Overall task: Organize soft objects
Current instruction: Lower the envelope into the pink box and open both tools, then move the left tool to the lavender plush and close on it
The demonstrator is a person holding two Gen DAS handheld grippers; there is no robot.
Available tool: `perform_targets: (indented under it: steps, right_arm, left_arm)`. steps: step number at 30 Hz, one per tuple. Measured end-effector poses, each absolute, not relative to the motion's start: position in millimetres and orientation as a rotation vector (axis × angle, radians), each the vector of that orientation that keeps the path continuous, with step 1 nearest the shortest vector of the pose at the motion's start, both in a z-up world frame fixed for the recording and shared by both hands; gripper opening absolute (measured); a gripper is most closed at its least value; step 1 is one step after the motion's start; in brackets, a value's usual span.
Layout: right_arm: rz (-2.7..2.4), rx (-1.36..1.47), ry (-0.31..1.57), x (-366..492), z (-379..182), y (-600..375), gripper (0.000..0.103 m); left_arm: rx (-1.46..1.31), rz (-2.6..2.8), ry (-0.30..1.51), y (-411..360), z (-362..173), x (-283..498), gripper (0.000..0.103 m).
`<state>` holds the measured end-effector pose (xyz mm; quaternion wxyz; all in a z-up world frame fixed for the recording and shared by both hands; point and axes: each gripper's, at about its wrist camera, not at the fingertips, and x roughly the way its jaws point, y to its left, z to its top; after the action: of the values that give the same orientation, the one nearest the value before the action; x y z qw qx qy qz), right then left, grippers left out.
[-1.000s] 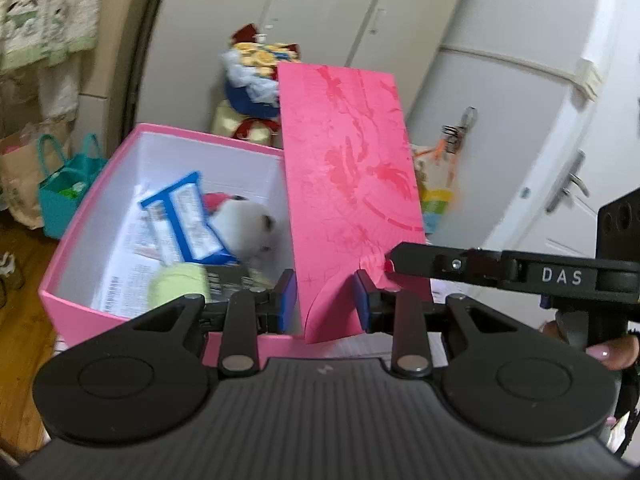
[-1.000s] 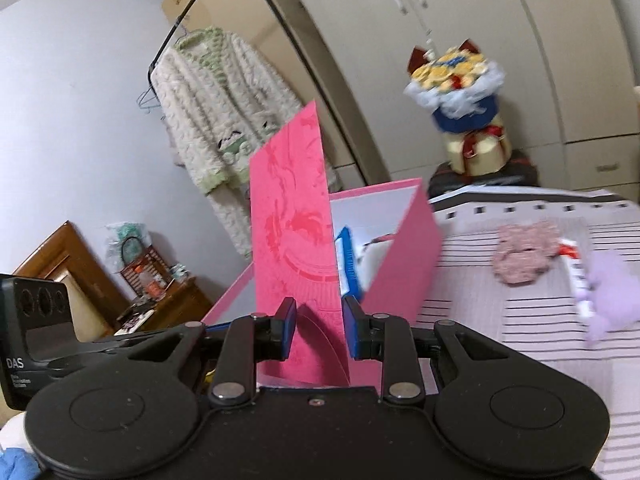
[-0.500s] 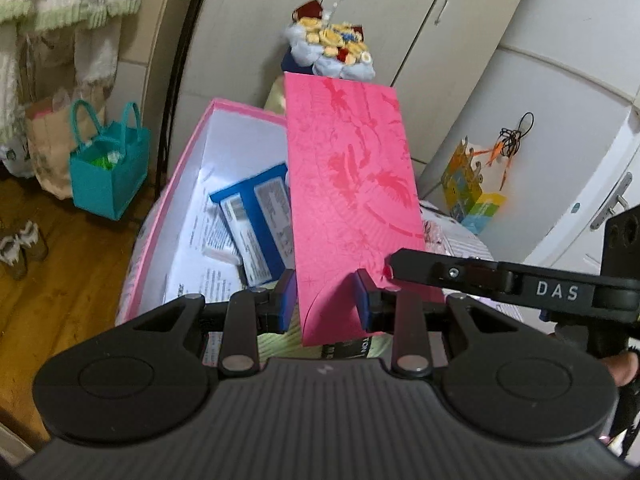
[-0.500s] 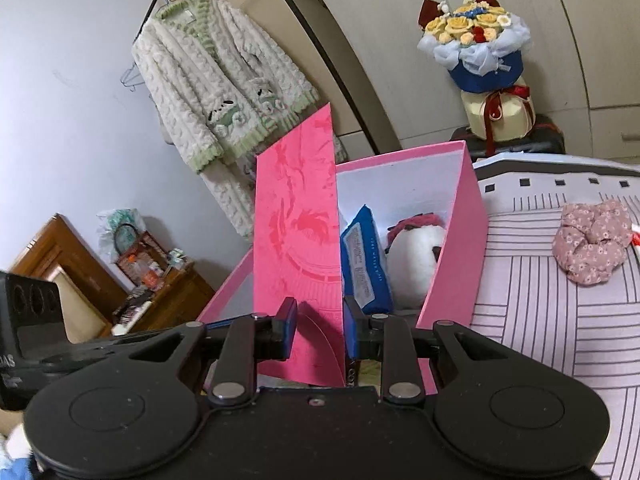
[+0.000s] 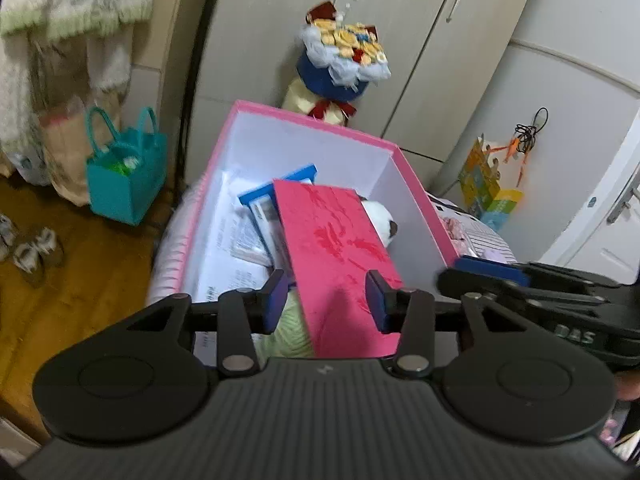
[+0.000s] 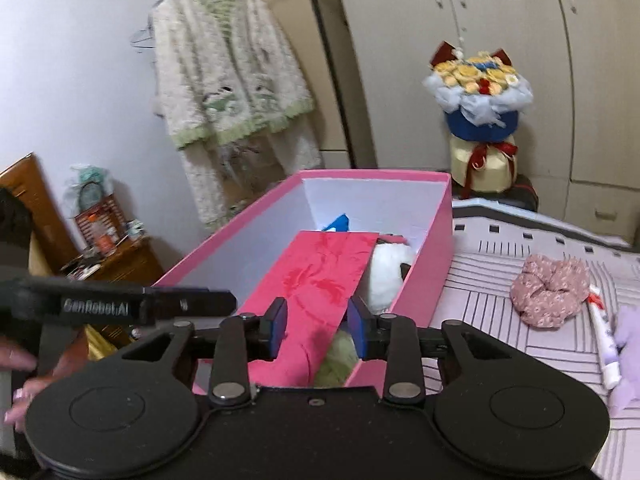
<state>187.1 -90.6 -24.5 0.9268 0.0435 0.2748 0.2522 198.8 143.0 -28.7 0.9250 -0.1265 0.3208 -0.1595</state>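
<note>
Pink card (image 5: 338, 248) lay tilted in the box (image 5: 416, 184), over a white plush (image 6: 386, 276). Both grippers, left (image 5: 327, 300) and right (image 6: 316, 326), stood spread, pinching nothing.

Wood plank floor (image 5: 76, 280) on the left, teal tote bag (image 5: 126, 172) standing on it against the wall base, a pair of shoes (image 5: 30, 248) nearby. Beige wardrobe doors (image 6: 500, 40) run across the back, with a flower bouquet (image 6: 478, 88) standing in front of them and a fuzzy white-green cardigan (image 6: 228, 80) on a hanger against the plain white wall (image 6: 68, 60). Wooden dresser (image 6: 116, 256) with small clutter sits in the left corner; striped bedcover (image 6: 500, 300) fills the right side, white door (image 5: 600, 220) with a lever handle beyond it.
</note>
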Motion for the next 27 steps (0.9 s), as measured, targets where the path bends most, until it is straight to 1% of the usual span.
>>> perform_targets:
  steps: [2,6,8,9,10,11,13,15,17,21,22,23,24,27]
  right_arm:
    - [0.521,0.055,0.544,178,-18,-94,0.046]
    - [0.523,0.017,0.539,161,-5,-101,0.052]
    - [0.533,0.009,0.538,152,1,-108,0.056]
    - [0.543,0.012,0.537,146,3,-113,0.056]
    - [0.553,0.019,0.532,141,6,-120,0.058]
    - [0.564,0.03,0.523,133,8,-128,0.062]
    - [0.576,0.054,0.505,118,10,-146,0.068]
    - [0.563,0.05,0.49,103,12,-160,0.068]
    - [0.532,0.029,0.463,86,16,-175,0.073]
    - [0.479,-0.007,0.42,55,20,-202,0.077]
    - [0.468,-0.017,0.417,48,19,-208,0.084]
    - [0.453,-0.029,0.411,43,18,-213,0.088]
    - [0.437,-0.041,0.403,37,17,-217,0.088]
    - [0.401,-0.065,0.404,23,12,-232,0.089]
  left_arm:
    - [-0.247,-0.333,0.639,144,-21,191,0.048]
    - [-0.209,-0.329,0.602,138,-2,172,0.054]
    - [-0.202,-0.349,0.587,135,8,161,0.059]
    - [-0.211,-0.369,0.587,134,12,156,0.061]
    - [-0.224,-0.394,0.593,133,16,152,0.061]
    - [-0.233,-0.415,0.598,132,20,147,0.061]
    - [-0.228,-0.445,0.6,127,27,138,0.063]
    - [-0.207,-0.464,0.585,118,35,127,0.065]
    - [-0.187,-0.476,0.562,109,41,117,0.067]
    - [-0.153,-0.529,0.531,81,47,102,0.07]
    - [-0.144,-0.542,0.525,74,47,98,0.075]
    - [-0.131,-0.553,0.513,65,48,94,0.078]
    - [-0.12,-0.559,0.502,58,47,91,0.083]
    - [-0.076,-0.586,0.482,34,45,85,0.085]
